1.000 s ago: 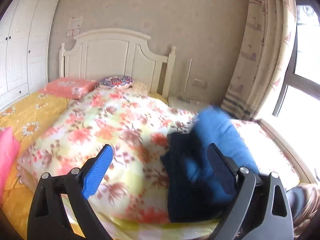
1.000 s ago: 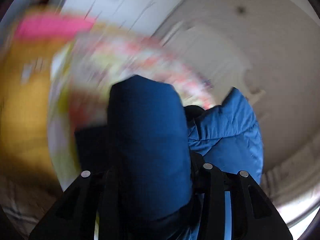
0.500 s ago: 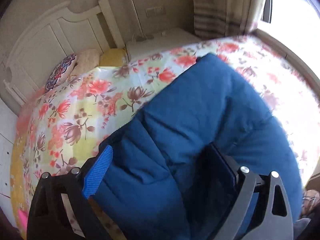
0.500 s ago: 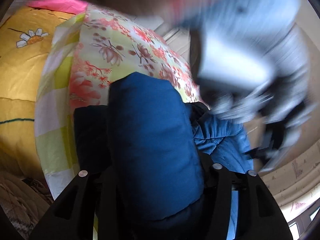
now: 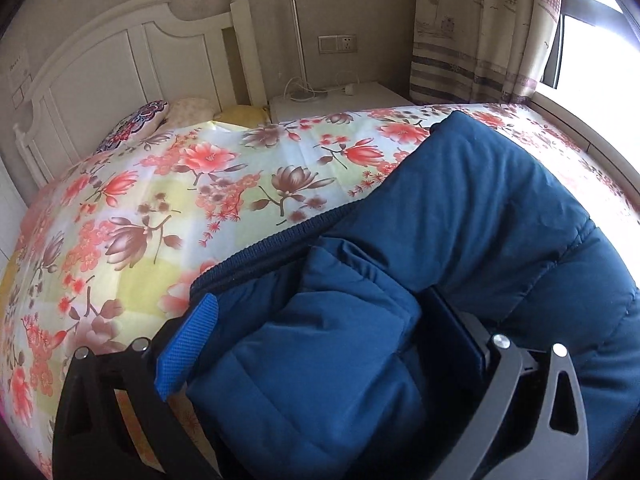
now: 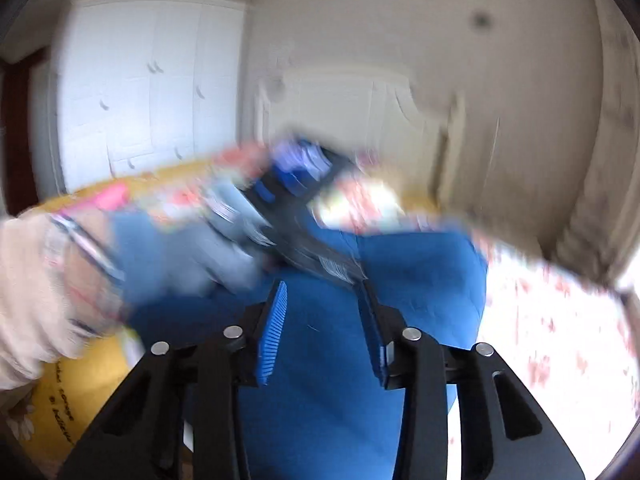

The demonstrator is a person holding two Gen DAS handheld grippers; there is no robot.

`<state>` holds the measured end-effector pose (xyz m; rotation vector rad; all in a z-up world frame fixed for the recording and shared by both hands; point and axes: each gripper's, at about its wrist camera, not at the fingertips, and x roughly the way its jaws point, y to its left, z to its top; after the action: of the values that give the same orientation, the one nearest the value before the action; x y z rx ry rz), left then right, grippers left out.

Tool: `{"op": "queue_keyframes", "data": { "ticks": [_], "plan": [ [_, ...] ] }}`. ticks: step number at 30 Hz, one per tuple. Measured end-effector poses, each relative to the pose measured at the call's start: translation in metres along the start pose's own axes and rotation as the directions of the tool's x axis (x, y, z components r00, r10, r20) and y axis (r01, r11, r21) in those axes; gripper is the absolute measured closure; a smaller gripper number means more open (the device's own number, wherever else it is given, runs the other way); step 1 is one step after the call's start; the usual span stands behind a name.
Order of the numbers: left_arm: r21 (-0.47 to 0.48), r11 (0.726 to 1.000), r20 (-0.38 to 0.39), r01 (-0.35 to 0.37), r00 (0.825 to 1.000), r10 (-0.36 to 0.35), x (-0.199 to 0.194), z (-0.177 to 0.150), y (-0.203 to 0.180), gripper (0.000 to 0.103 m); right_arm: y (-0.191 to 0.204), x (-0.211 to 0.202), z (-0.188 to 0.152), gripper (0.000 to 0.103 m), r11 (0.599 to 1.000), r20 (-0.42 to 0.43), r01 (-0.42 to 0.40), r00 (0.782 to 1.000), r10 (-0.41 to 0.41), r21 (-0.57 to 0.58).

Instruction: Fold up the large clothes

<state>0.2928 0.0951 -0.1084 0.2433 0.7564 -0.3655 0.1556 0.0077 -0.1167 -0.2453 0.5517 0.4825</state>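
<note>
A blue padded jacket lies bunched on the floral quilt of the bed. My left gripper stands wide around a thick fold of the jacket, which fills the gap between its blue-padded fingers. In the blurred right wrist view the jacket lies below my right gripper, whose jaws are apart with nothing between them. The left gripper and the gloved hand holding it show just beyond it, blurred.
A white headboard and pillows are at the far end. A white bedside table and a curtain stand at the right by the window. A white wardrobe stands beyond the yellow sheet.
My right gripper has let go of the jacket fold and swung up and away. My left gripper has moved in low over the jacket and now has a thick fold between its fingers.
</note>
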Motion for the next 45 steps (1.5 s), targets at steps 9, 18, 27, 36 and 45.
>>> {"op": "queue_keyframes", "data": {
  "ticks": [9,18,27,36,45],
  "plan": [
    [-0.033,0.998,-0.011,0.053,0.999,-0.053,0.009,-0.003,0.007,0.002,0.124,-0.033,-0.043,0.072,0.729,-0.120,-0.503,0.851,0.511,-0.464],
    [-0.048,0.996,-0.009,0.070,0.997,-0.071,0.011,-0.004,0.010,0.002,0.036,-0.014,0.009,0.071,0.950,0.055,-0.284,0.954,0.293,-0.130],
    [-0.096,0.986,0.035,0.134,0.991,-0.131,0.014,-0.012,0.023,0.002,0.076,0.048,-0.015,0.070,0.960,-0.009,-0.162,0.986,0.165,-0.230],
    [-0.032,0.999,-0.002,-0.038,0.999,0.038,-0.004,-0.003,0.006,0.002,0.011,-0.024,0.013,0.071,0.908,-0.022,-0.414,0.910,0.413,-0.062],
    [-0.010,0.983,-0.039,-0.182,0.983,0.182,-0.016,-0.002,0.002,0.002,-0.189,-0.005,0.054,0.070,0.959,0.062,-0.140,0.990,0.129,0.248]
  ]
}}
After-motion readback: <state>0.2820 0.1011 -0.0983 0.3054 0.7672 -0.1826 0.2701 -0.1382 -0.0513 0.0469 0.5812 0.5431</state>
